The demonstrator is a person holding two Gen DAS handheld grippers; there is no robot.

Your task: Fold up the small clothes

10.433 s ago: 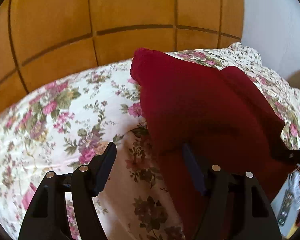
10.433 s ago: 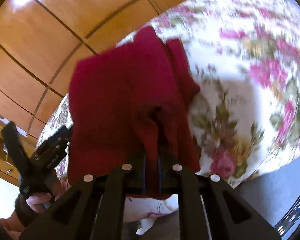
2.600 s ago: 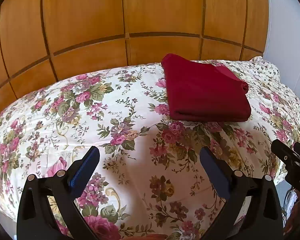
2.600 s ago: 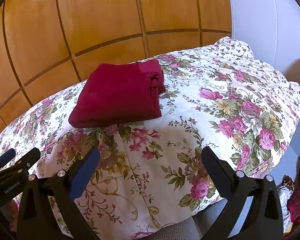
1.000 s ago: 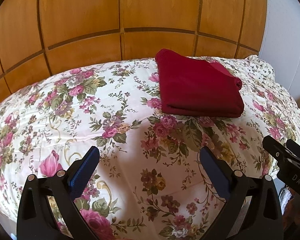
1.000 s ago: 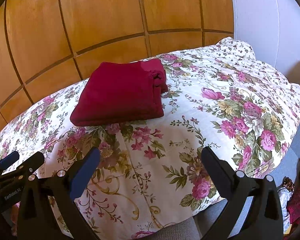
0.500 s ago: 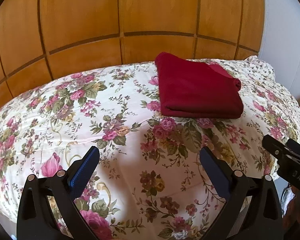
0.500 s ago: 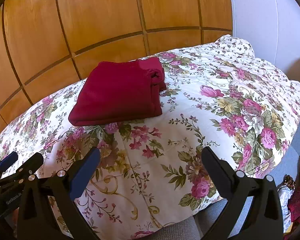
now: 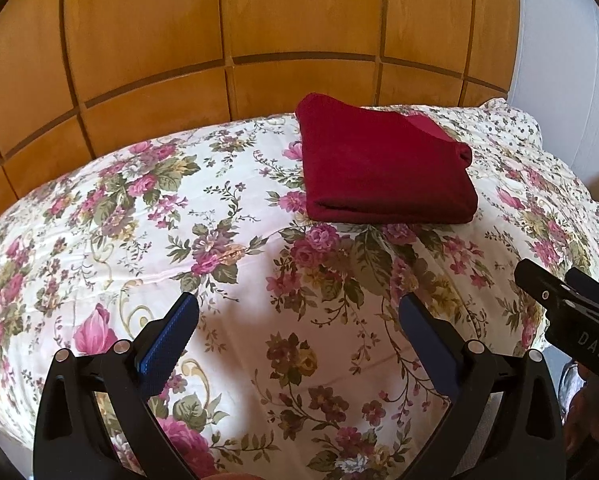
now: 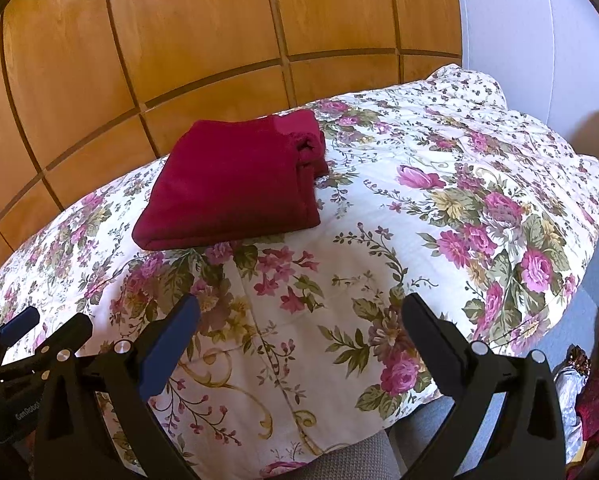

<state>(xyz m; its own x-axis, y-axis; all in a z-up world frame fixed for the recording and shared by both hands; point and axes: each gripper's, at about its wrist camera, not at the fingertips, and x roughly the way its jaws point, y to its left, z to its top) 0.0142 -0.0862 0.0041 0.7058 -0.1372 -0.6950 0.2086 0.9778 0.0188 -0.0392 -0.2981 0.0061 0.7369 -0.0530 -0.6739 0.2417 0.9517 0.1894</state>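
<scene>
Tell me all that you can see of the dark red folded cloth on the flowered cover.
The dark red folded cloth looks soft and thick. It lies flat as a neat rectangle of several layers, with loose bunched edges on one side. It rests on the flowered quilt near the wooden panel wall. Neither gripper touches it.

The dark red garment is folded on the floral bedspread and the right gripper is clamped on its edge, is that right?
Not quite. The right gripper is open and clear of the folded dark red garment, which does lie on the floral bedspread. The right wrist view shows it.
</scene>
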